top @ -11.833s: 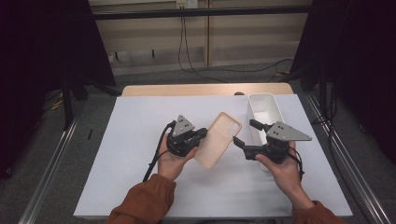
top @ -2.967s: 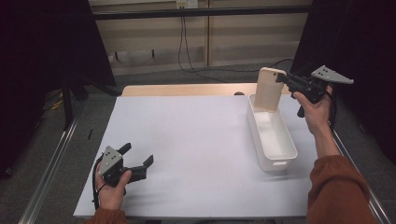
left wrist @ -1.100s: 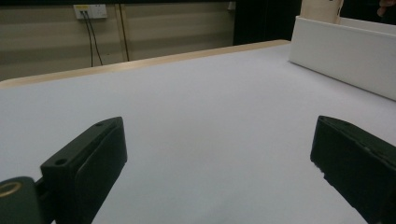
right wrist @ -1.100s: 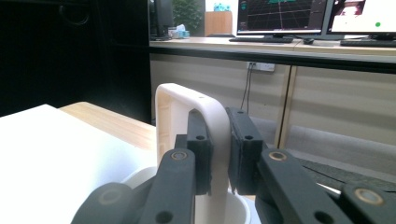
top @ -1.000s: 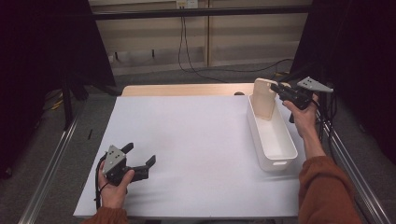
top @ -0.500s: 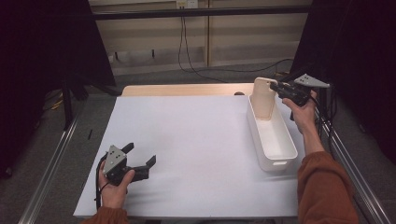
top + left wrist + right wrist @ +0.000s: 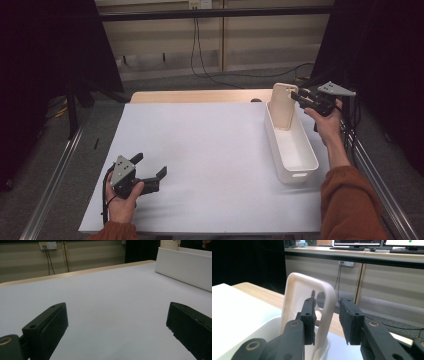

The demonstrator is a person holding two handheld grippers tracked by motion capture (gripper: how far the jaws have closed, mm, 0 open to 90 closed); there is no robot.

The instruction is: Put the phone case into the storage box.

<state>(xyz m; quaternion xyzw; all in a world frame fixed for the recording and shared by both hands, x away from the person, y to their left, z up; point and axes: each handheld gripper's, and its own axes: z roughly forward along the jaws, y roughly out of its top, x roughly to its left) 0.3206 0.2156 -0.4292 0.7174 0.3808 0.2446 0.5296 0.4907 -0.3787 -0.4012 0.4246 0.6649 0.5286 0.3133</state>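
Right tongs (image 7: 298, 95): held in the person's right hand (image 7: 327, 122) at about 2 o'clock on the counter in the high view, pointing toward 9 o'clock at the top of the lid. The jaws have just been opening. In the right gripper view the lid's upper edge stands between the two black pads; the left pad (image 7: 310, 315) lies against or just beside the lid's inner face, while the right pad stands apart from the rim with a gap showing. The grip looks released; real contact on the left side cannot be told.

Cream rectangular plastic lid with rounded corners (image 7: 283, 106): stands nearly upright inside the far end of the bin, its lower edge down in the bin and its top above the rim, leaning toward the far wall. A small hole sits near its top edge in the right gripper view (image 7: 322, 298).

Long white plastic bin (image 7: 300, 167): rests on the counter's right side, its long axis running from 12 to 6 o'clock, at roughly 3 o'clock from the counter's middle.

Left tongs (image 7: 150, 169): held in the left hand (image 7: 121, 200) near 7 o'clock, low over the counter, jaws spread wide with nothing between them, well apart from the bin.

White-covered counter (image 7: 200, 150): bare between the two hands.
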